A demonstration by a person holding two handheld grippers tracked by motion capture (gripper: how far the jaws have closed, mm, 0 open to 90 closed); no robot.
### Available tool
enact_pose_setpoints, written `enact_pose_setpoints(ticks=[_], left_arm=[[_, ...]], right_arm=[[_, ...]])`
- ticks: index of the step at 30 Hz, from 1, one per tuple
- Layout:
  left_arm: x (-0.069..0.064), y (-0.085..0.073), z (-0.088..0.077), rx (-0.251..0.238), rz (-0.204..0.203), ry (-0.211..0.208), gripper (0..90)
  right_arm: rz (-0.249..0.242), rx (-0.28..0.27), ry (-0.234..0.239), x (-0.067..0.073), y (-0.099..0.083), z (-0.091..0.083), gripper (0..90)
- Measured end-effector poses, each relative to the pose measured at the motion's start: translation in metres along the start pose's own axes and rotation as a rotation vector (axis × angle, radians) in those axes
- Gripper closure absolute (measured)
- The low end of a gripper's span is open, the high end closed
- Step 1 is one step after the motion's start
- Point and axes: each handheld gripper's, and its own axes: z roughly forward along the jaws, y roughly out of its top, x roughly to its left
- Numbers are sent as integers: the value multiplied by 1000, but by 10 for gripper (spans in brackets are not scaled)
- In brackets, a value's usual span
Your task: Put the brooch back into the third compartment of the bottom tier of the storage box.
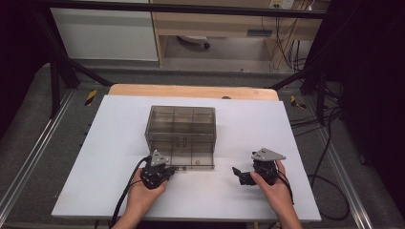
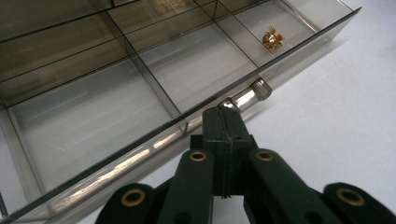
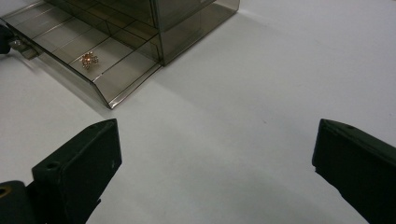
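Chrome drawer handle point(image 2: 247, 97) half-hidden by clamped jaws.

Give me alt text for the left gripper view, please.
The left gripper, jaws shut, grips the metal handle of a smoky clear drawer pulled out over a white table. The drawer is split into compartments; one at the far right holds a small gold trinket.

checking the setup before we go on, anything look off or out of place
Nothing stands out. The smoky drawer box sits square on the table, its bottom drawer pulled out, a small gold trinket alone in one compartment; left gripper clamps the handle.
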Motion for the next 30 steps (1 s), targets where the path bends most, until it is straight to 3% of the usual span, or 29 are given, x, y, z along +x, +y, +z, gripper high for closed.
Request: enact_pose_setpoints(ticks=[12,30], left_arm=[[1,2,2,2,5,-3,900],[7,6,6,2,-20,-9,900]], right_arm=[[-1,-2,-1,0,0,0,19],[-3,4,0,0,0,0,18]])
